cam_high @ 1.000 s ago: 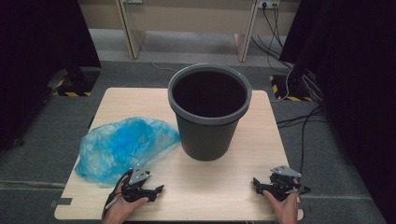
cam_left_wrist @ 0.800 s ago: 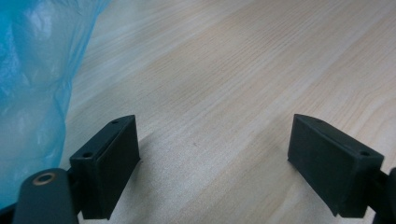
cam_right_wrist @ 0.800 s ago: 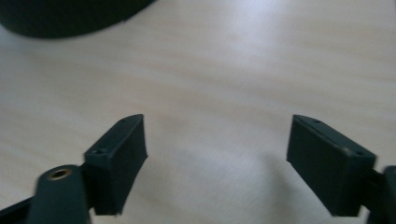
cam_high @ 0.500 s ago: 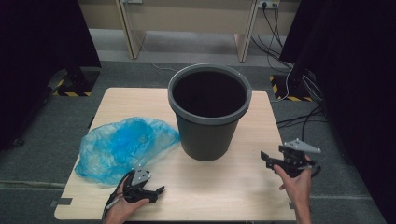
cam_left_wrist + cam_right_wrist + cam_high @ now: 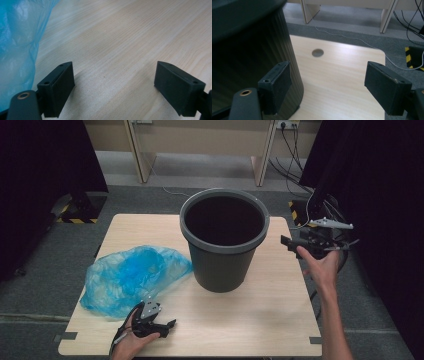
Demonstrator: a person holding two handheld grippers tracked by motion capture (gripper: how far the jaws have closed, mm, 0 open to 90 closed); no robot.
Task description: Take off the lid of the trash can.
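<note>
Grey ribbed plastic bin (image 5: 224,240) stands mid-tabletop (image 5: 260,320); the right gripper (image 5: 305,242) has risen to its rim at three o'clock, spread jaws just narrowing on nothing, likely a rim grasp. Left gripper (image 5: 162,326) rests, jaws spread, by the crumpled blue plastic bag (image 5: 130,277).

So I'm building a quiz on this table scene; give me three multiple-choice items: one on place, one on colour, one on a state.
1. Where does the plastic bag lie relative to the bin in the high view?
A left
B right
C inside it

2. The bag's colour?
A red
B blue
C black

3. The left gripper is:
A shut on the bag
B open, holding nothing
C shut on the bin

Answers: 1 A, it lies left of the bin on the table. 2 B, it is translucent blue. 3 B, bare wood shows between the jaws.
</note>
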